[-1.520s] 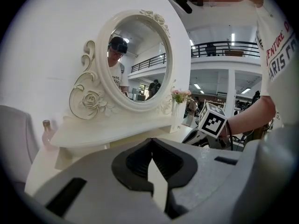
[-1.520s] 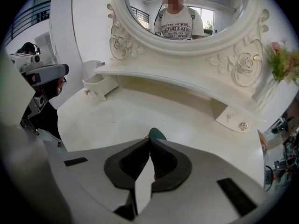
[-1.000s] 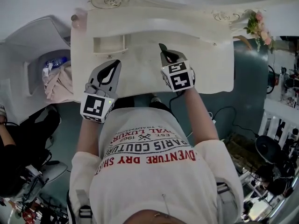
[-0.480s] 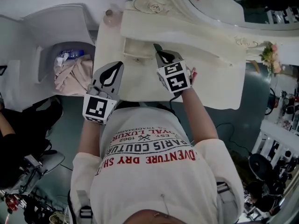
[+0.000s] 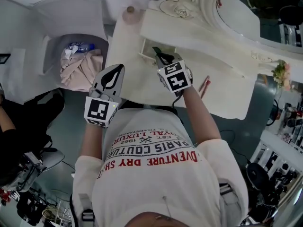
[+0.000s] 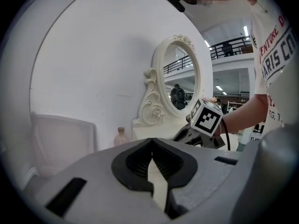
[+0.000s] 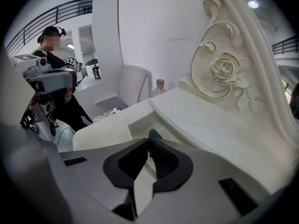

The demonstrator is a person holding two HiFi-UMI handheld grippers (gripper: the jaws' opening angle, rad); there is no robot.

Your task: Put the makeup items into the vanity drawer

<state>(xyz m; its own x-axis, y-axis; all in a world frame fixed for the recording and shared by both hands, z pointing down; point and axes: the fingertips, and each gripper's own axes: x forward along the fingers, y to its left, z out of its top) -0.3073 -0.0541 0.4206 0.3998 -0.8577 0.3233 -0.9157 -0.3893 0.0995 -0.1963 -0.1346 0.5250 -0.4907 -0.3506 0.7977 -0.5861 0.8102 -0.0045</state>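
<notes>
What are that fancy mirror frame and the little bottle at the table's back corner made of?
Mirror frame: it looks like carved wood or moulded resin under glossy cream paint. Thin gilt lines edge the scrolls and the rose, and the paint hides which material it is.
Bottle: it seems to be translucent pinkish glass or plastic with a darker stopper. It is too small to tell which.

Vanity drawer (image 5: 144,51) was open: a small cream box pulled out below the raised back shelf, toward the vanity's left end. Dark teal makeup item (image 7: 154,135) stuck out past the tips of the right gripper (image 7: 148,142), right over the drawer. The jaws had just been opening, with the item between the tips. Slim red pencil-like item (image 5: 204,85) lay flat on the vanity top (image 5: 222,96), right of the drawer and apart from it.
</notes>
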